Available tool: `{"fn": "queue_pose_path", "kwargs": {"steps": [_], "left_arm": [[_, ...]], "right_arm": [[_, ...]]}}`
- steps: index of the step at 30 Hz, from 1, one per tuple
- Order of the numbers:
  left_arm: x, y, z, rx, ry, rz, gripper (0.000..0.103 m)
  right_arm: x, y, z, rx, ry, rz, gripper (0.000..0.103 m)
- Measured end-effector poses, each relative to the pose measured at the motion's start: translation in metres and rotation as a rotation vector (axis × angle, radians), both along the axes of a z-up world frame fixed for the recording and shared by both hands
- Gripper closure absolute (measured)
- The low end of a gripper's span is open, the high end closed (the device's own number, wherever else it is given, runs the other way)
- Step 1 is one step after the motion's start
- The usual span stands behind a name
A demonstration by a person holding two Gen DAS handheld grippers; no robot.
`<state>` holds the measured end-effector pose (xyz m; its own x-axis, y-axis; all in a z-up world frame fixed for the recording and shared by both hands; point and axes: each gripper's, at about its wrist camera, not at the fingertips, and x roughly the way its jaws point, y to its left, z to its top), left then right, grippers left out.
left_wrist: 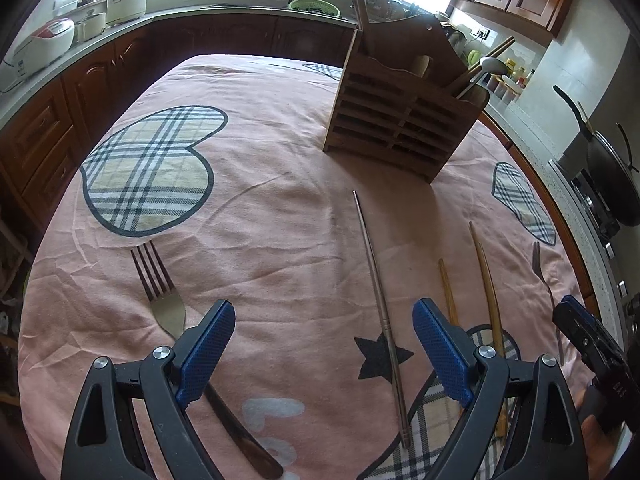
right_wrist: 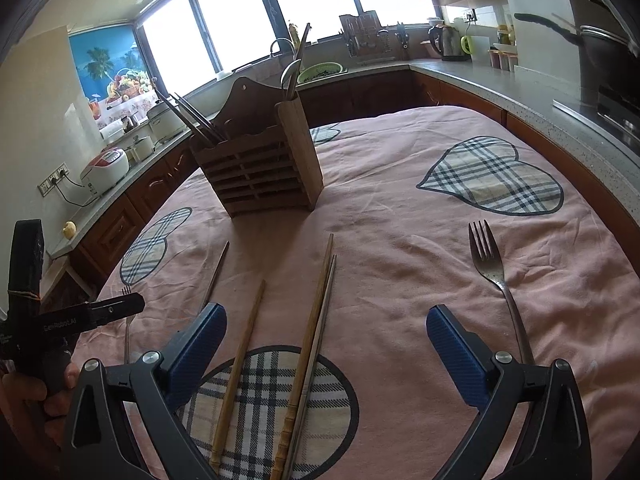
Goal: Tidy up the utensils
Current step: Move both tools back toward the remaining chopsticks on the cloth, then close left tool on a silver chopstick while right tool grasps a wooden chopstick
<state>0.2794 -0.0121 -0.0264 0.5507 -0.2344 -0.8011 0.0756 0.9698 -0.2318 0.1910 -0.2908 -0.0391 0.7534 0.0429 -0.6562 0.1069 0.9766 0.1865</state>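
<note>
My left gripper [left_wrist: 324,316] is open low over the pink cloth. A metal chopstick [left_wrist: 380,300] lies between its fingers. A fork [left_wrist: 162,296] lies under the left fingertip [left_wrist: 218,320]. Two wooden chopsticks [left_wrist: 486,276] lie just right of the right finger, and a second fork [left_wrist: 546,280] lies further right. My right gripper [right_wrist: 326,316] is open too, above two wooden chopsticks [right_wrist: 244,360] and a metal chopstick [right_wrist: 326,320] lying against one of them. The larger fork [right_wrist: 496,276] lies beside its right finger. The wooden utensil holder [right_wrist: 260,168] stands ahead, with chopsticks and a spoon in it.
The table [left_wrist: 260,160] wears a pink cloth with plaid hearts. Kitchen counters with rice cookers [left_wrist: 44,40], a sink and a kettle [right_wrist: 450,42] ring it. A black pan [left_wrist: 612,176] sits on the stove at the right. A hand [right_wrist: 24,392] holds the left gripper's handle.
</note>
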Motion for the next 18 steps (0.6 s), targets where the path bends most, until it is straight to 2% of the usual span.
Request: {"fn": "queue_pose_path", "kwargs": {"steps": [7,12,14,18], "left_arm": [[0.032,-0.012,-0.003,0.040,-0.011,-0.023,0.014],[0.060,-0.020,-0.007,0.034,0.001,-0.037,0.027],[0.069,-0.021,-0.009,0.030,0.004,-0.041,0.031],[0.086,-0.025,-0.015,0.037,0.006,-0.044,0.039]], "right_arm": [[0.022,-0.004,-0.003,-0.002,0.018,0.012,0.009],[0.047,-0.009,-0.006,0.013,0.044,0.017,0.027],[0.058,-0.011,-0.008,0.016,0.056,0.018,0.037],[0.078,-0.012,-0.011,0.005,0.069,0.030,0.048]]}}
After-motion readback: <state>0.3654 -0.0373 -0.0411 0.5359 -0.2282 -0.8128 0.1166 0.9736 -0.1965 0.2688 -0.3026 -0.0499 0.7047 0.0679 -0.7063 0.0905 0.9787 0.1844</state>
